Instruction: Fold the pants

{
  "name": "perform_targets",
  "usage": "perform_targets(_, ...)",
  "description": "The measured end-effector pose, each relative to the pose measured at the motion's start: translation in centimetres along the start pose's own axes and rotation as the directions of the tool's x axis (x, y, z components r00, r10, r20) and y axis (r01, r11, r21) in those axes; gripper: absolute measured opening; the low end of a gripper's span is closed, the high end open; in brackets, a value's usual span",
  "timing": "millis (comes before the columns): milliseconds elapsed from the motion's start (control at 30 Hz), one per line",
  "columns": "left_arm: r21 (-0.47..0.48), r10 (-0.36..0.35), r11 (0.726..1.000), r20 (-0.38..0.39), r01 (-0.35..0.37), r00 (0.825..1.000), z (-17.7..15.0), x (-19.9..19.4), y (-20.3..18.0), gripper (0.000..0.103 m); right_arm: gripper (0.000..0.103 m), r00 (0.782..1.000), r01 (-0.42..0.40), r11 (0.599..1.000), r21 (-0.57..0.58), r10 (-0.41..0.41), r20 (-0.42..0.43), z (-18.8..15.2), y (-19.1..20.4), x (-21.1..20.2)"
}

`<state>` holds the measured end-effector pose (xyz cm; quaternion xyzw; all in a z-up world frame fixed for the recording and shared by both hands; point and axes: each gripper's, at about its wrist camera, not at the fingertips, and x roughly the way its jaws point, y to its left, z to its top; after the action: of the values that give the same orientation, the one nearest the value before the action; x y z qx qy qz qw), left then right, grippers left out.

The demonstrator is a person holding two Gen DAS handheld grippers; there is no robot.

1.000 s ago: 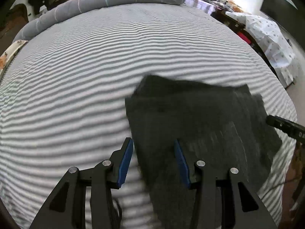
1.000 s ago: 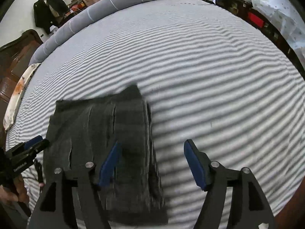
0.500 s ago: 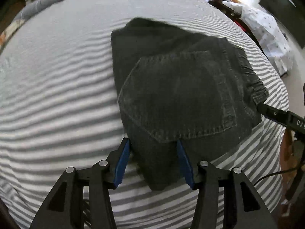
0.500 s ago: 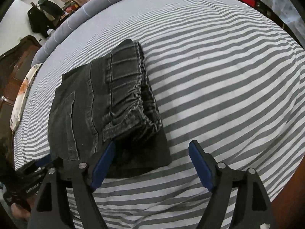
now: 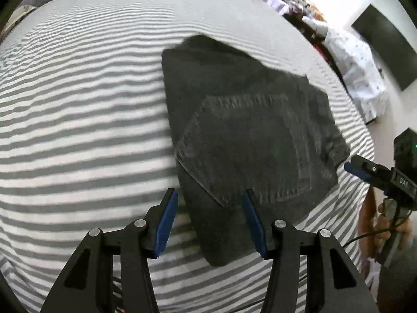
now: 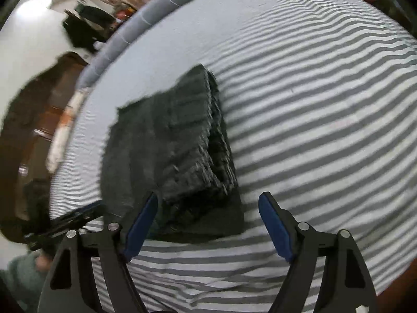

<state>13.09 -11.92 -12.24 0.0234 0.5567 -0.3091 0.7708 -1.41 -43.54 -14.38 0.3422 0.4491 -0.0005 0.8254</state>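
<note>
The dark grey denim pants (image 5: 250, 140) lie folded into a compact stack on the striped bed, back pocket up. They also show in the right wrist view (image 6: 177, 151), with the gathered waistband on the right side of the stack. My left gripper (image 5: 209, 221) is open and empty, just above the stack's near left corner. My right gripper (image 6: 208, 227) is open and empty, above the stack's near right edge. In the left wrist view, the right gripper (image 5: 375, 174) shows at the far right.
The bed (image 5: 78, 130) has a grey and white striped sheet. A grey bolster (image 6: 146, 20) lies along the far edge. A wooden headboard (image 6: 31, 109) stands left. Cluttered furniture and a patterned cloth (image 5: 359, 73) stand beyond the bed's right side.
Both grippers have pulled back and up from the folded pants, so the stack looks smaller and farther. Both stay open and empty. The pants have not moved.
</note>
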Motion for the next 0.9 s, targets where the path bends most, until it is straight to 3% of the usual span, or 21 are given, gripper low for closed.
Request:
perform_targets(100, -0.059, -0.048, 0.997, 0.008, 0.048, 0.999, 0.6, 0.1, 1.6, 0.053, 0.075, 0.991, -0.128, 0.991, 0.031, 0.129, -0.035, 1.8, -1.4, 0.5)
perform_targets(267, -0.171, -0.144, 0.975, 0.011, 0.144, 0.990, 2.1, 1.5, 2.7, 0.053, 0.068, 0.975, -0.205, 0.978, 0.043, 0.208, -0.084, 3.9, -2.7, 2.8)
perform_targets(400, -0.182, -0.180, 0.967, 0.009, 0.178, 0.984, 2.6, 2.4, 3.0, 0.053, 0.060, 0.960, -0.248, 0.968, 0.040, 0.251, -0.123, 5.0, -3.6, 4.9)
perform_targets(600, -0.184, -0.232, 0.955, 0.023, 0.232, 0.973, 3.0, 2.7, 4.0, 0.053, 0.058, 0.926, -0.357, 0.933, 0.041, 0.359, -0.116, 5.7, -4.6, 6.2)
perform_targets(733, -0.187, -0.255, 0.948, 0.039, 0.257, 0.966, 3.3, 3.0, 4.0, 0.054, 0.059, 0.914, -0.392, 0.920, 0.006, 0.390, -0.114, 6.3, -3.5, 7.2)
perform_targets(900, -0.180, -0.250, 0.950, 0.056, 0.256, 0.967, 3.4, 2.9, 3.7, 0.058, 0.060, 0.917, -0.384, 0.923, -0.021, 0.379, -0.128, 6.9, -1.7, 8.2)
